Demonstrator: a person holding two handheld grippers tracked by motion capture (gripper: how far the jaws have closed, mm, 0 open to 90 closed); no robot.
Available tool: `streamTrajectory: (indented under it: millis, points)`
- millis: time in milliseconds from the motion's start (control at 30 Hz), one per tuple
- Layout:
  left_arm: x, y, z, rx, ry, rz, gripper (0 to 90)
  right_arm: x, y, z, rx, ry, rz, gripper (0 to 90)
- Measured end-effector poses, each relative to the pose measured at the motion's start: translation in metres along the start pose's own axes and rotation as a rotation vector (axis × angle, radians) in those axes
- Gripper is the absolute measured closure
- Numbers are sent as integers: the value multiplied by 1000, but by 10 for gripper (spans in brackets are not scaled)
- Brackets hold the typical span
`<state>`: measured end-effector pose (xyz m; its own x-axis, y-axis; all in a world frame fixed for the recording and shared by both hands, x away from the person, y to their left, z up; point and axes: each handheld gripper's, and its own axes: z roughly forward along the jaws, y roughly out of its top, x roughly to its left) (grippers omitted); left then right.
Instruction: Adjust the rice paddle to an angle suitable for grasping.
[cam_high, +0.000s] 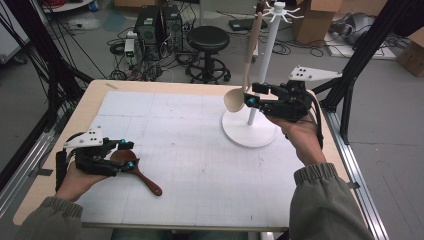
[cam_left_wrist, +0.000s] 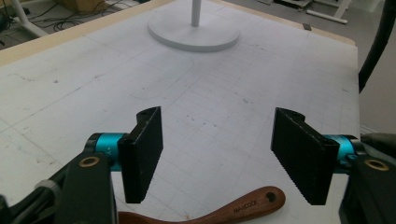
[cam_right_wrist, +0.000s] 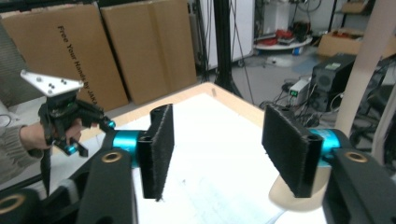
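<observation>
In the high view, hovering the spread right gripper (cam_high: 251, 95) beside the pale spoon (cam_high: 243, 75) hanging on the rack (cam_high: 250, 134), risking unhooking it; in the left gripper view, straddling the dark spoon (cam_left_wrist: 243, 210) lying on the table (cam_left_wrist: 93, 70) with the left gripper (cam_left_wrist: 217, 154) spread, risking skidding it; in the right gripper view, pinching nothing.

"Free Your Hands by JAKA" on cardboard box (cam_right_wrist: 60, 60)

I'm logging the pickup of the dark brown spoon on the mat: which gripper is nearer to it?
Left. The left gripper sits right over the dark brown spoon, fingers open around it; the right gripper is far across, beside the white stand.
</observation>
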<state>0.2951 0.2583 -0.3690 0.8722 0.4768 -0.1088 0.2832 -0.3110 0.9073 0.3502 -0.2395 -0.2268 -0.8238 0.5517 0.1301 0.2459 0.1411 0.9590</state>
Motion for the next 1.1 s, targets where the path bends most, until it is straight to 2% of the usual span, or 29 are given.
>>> streamTrajectory:
  millis: [100,300,500,533,700,800,933,1100]
  points:
    - [-1,-1,2,15,1,9,378,2,-10,0,23,5,4,400]
    - [-2,-3,5,43,-9,21,430,8,-32,-3,8,18,26,333]
    - [-4,-6,11,91,-25,44,514,16,-59,-7,0,22,30,322]
    - [-3,-7,11,103,-23,55,531,16,-63,-7,-1,27,30,322]
    - [0,-18,10,158,-24,60,640,17,-81,-8,16,29,45,304]
    - [1,-25,12,206,-41,62,741,15,-90,-9,20,26,58,296]
    - [-1,-29,16,251,-62,90,852,16,-101,-10,39,22,67,287]
    - [-1,-38,21,307,-63,111,890,18,-111,-13,43,21,78,285]
